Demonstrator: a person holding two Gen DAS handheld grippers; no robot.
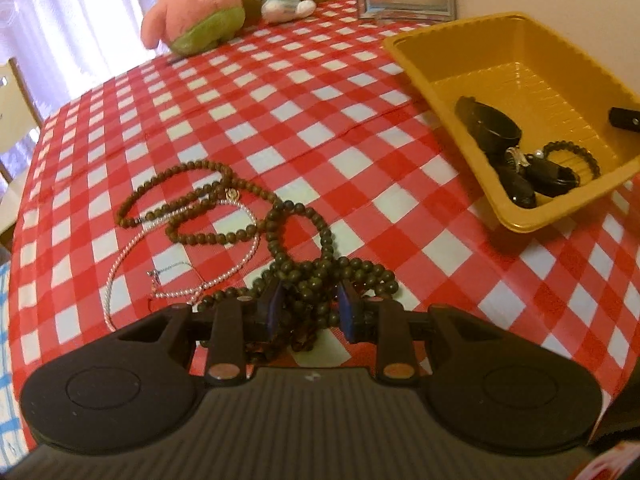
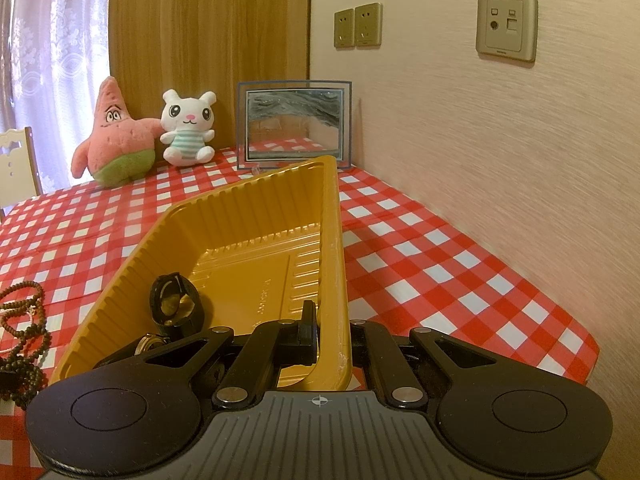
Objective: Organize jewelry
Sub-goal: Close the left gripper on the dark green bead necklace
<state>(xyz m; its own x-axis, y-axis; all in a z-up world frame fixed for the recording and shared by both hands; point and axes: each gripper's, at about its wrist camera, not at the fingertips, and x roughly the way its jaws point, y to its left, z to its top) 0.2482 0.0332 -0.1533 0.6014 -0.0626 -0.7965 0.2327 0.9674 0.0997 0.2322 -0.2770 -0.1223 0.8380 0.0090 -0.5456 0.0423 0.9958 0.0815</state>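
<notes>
My left gripper sits low on the checked cloth, its blue-padded fingers around a bunch of dark wooden bead strands. A lighter brown bead necklace and a thin pearl chain lie just left of it. The yellow tray at the right holds black watches and a dark bead bracelet. My right gripper is shut on the tray's right wall, one finger inside and one outside. In the right wrist view a watch lies in the tray and beads lie at the left.
A pink starfish plush, a white bunny plush and a glass picture frame stand at the table's far edge. The wall runs along the right side. A chair stands at the left.
</notes>
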